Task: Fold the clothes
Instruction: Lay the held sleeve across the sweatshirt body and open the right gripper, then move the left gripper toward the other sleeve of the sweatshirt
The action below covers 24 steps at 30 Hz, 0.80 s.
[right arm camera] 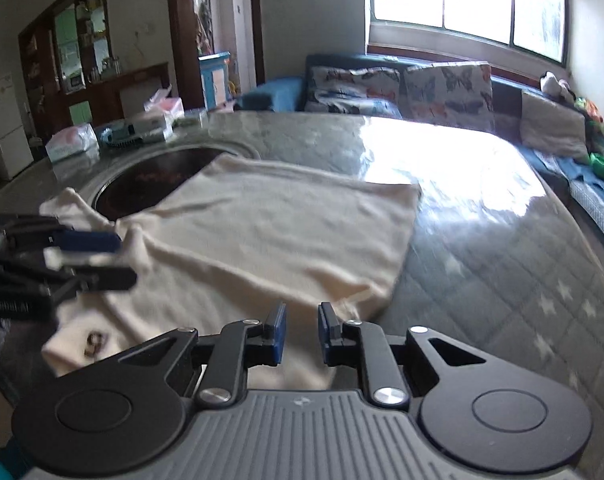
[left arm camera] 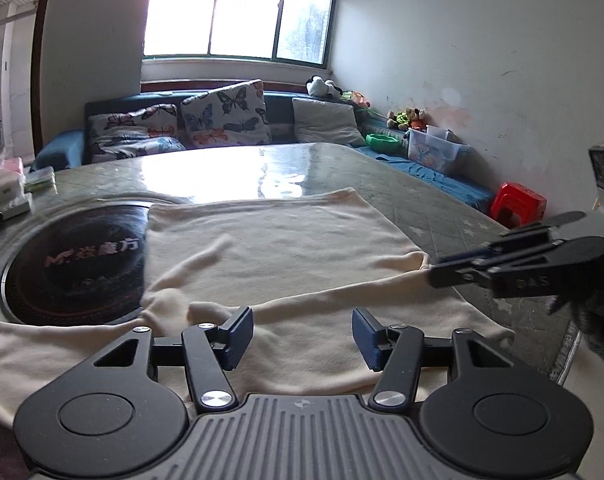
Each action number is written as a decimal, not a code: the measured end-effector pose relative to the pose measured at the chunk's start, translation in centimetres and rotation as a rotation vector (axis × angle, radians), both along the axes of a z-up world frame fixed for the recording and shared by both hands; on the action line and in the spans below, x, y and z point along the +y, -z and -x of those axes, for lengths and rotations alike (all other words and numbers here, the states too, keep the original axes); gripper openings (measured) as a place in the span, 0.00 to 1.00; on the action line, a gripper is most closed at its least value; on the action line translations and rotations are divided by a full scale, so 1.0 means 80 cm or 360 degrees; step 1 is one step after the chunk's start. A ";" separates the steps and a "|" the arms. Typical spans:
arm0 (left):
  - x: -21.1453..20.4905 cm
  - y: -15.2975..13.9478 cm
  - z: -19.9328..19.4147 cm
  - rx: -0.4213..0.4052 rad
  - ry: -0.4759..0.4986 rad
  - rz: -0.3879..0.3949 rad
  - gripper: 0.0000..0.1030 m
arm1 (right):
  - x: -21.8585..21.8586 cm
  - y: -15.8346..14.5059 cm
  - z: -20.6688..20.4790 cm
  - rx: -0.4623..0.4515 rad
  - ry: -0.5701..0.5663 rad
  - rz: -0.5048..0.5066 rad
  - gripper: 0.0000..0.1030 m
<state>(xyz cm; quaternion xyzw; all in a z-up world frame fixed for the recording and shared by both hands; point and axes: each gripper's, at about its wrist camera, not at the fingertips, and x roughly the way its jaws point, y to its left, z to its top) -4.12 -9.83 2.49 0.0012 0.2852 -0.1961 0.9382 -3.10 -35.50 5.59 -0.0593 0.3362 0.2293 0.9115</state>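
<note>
One cream knit garment [left arm camera: 270, 248] lies flat on your round table with the quilted green star-print cover [left arm camera: 433, 208], spread from the near edge toward the middle, its left part draped over the single dark round induction plate [left arm camera: 74, 264] set in the tabletop. Your left gripper [left arm camera: 302, 334] hangs over the near fold with its blue pads wide apart, nothing between them. Your right gripper [right arm camera: 302, 332] shows a narrower gap, cloth directly beyond it; from the left wrist view its tip touches the garment's right corner, but whether it has pinched fabric you cannot tell. Far half of the table is bare and glossy, plenty of room there. Only the right view shows the number 9 [right arm camera: 90, 345] on the near hem and the packets [right arm camera: 114, 132] crowding the far left edge. Only the left view shows the red plastic stool [left arm camera: 517, 204] by the wall.
</note>
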 end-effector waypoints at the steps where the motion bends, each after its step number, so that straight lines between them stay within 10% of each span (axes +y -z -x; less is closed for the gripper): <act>1: -0.001 0.003 -0.003 0.0007 -0.0023 -0.0025 0.52 | 0.003 0.003 -0.005 0.0002 -0.0011 -0.0002 0.15; 6: 0.019 0.018 -0.007 0.0080 -0.0156 -0.0070 0.34 | 0.009 0.020 -0.017 0.0025 -0.0003 0.0034 0.15; 24: 0.013 0.017 -0.019 0.0018 -0.0225 -0.0140 0.34 | 0.005 0.024 -0.018 0.0035 0.0026 -0.0041 0.17</act>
